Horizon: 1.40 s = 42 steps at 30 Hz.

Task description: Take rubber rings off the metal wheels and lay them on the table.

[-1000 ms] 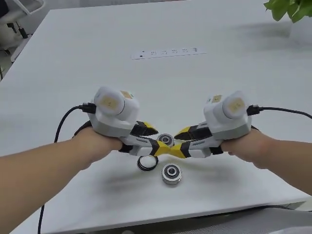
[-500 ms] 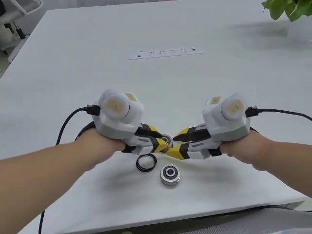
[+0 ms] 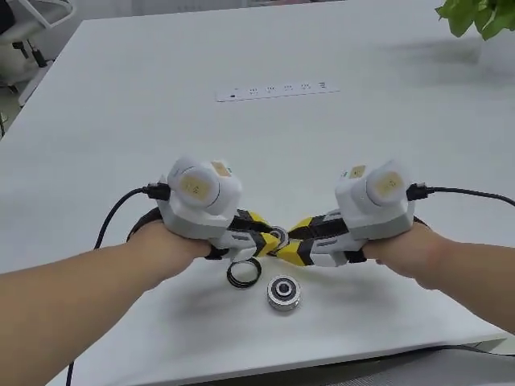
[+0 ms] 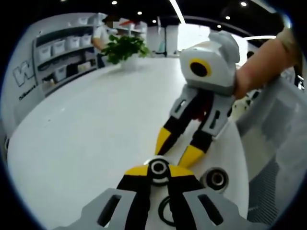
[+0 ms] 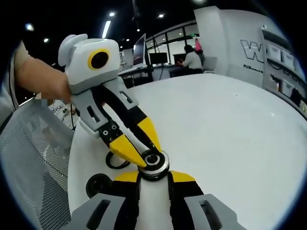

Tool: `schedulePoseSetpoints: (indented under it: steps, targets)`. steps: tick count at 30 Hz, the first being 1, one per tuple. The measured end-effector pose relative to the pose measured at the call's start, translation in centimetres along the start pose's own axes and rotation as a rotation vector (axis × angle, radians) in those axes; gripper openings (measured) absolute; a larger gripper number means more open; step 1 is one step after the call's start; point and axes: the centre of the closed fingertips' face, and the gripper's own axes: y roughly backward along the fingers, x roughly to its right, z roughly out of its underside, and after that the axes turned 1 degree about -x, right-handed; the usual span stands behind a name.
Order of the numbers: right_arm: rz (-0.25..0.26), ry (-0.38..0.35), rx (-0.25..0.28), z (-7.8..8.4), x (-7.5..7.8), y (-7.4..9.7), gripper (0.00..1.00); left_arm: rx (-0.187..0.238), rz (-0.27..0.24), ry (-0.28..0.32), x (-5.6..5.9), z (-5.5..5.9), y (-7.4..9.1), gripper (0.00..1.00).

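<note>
Left hand-held gripper (image 3: pixel 268 233) clamps a metal wheel (image 3: pixel 274 236) over the white bench (image 3: pixel 161 96). Right hand-held gripper (image 3: pixel 285 241), jaws apart, meets it. Rubber ring (image 3: pixel 244 273) and second wheel (image 3: pixel 283 292) lie just beneath them.

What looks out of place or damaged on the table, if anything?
Nothing stands out. One wheel sits where the left gripper and the right gripper meet. A loose ring lies flat on the table, and a second wheel lies near it, not touching. No damage shows.
</note>
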Motion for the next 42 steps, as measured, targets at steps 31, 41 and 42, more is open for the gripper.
schedulePoseSetpoints:
  steps: [31, 41, 42]
  targets:
    - [0.022, -0.113, -0.009, 0.61, 0.67, 0.51, 0.0, 0.008, -0.023, 0.02, -0.26, 0.07, -0.11, 0.14]
    - [0.033, -0.142, -0.019, 0.44, 0.07, 0.75, 0.0, 0.009, -0.028, 0.009, -0.21, 0.09, -0.09, 0.13]
    - [0.034, -0.144, -0.017, 0.41, 0.1, 0.82, 0.0, 0.008, -0.028, 0.006, -0.18, 0.08, -0.08, 0.13]
